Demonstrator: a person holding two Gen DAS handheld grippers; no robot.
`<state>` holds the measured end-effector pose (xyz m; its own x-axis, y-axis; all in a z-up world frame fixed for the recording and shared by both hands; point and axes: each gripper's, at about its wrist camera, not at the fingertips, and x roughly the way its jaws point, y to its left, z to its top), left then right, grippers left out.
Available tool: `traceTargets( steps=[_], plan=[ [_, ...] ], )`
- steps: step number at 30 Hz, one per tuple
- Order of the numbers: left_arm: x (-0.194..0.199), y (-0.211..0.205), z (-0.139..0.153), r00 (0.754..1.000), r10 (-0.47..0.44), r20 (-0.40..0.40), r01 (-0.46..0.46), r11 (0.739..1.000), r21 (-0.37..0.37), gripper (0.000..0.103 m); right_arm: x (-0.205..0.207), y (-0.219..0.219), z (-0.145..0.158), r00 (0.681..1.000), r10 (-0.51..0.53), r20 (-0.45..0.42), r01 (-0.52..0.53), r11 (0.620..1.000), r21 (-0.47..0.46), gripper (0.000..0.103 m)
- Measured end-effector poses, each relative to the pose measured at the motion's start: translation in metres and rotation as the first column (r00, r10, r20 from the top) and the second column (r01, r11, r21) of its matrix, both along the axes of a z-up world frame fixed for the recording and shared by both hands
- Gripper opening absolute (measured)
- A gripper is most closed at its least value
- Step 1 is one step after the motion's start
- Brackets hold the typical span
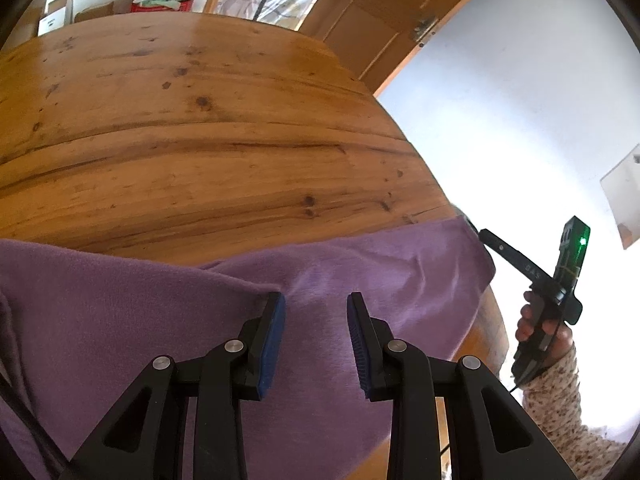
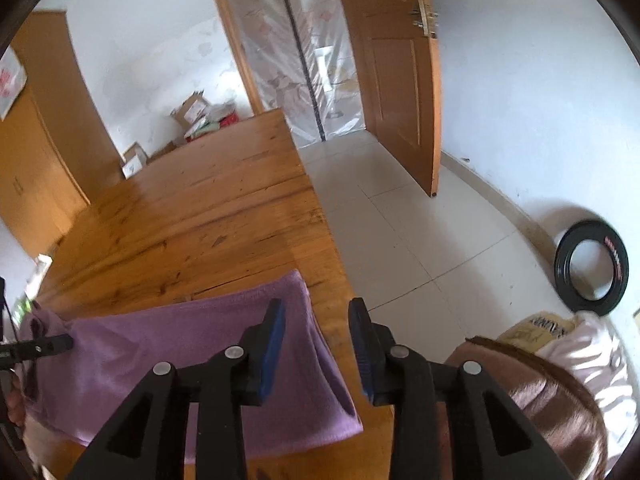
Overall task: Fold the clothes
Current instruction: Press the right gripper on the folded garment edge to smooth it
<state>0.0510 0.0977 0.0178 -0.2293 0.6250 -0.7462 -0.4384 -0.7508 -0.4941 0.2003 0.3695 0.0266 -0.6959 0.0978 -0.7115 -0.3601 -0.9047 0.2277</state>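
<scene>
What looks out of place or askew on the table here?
The purple cloth lies at the wooden table's corner, its right end reaching the table's edge. Both hand-held grippers are open, gripping nothing. Nothing spilled or damaged.

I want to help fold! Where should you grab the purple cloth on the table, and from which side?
Probably grab the purple cloth at its far right corner, coming in from the table's right edge. That corner lies flat near the edge with bare wood beyond, so a finger could slide under. The right gripper hangs open close by.
</scene>
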Motion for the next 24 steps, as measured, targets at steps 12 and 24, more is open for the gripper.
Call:
traceTargets(
  steps=[12,24],
  plan=[
    [0.016,0.030,0.008,0.995,-0.099,-0.032,0.098,0.994,-0.039,0.033,0.035,-0.023,-0.012,0.997,-0.076,0.003,0.076,0.997,-0.015,0.033],
    [0.022,0.075,0.001,0.982,-0.186,-0.027,0.184,0.981,-0.068,0.033,0.035,-0.025,-0.021,0.992,-0.125,0.011,0.125,0.992,0.019,0.034]
  ],
)
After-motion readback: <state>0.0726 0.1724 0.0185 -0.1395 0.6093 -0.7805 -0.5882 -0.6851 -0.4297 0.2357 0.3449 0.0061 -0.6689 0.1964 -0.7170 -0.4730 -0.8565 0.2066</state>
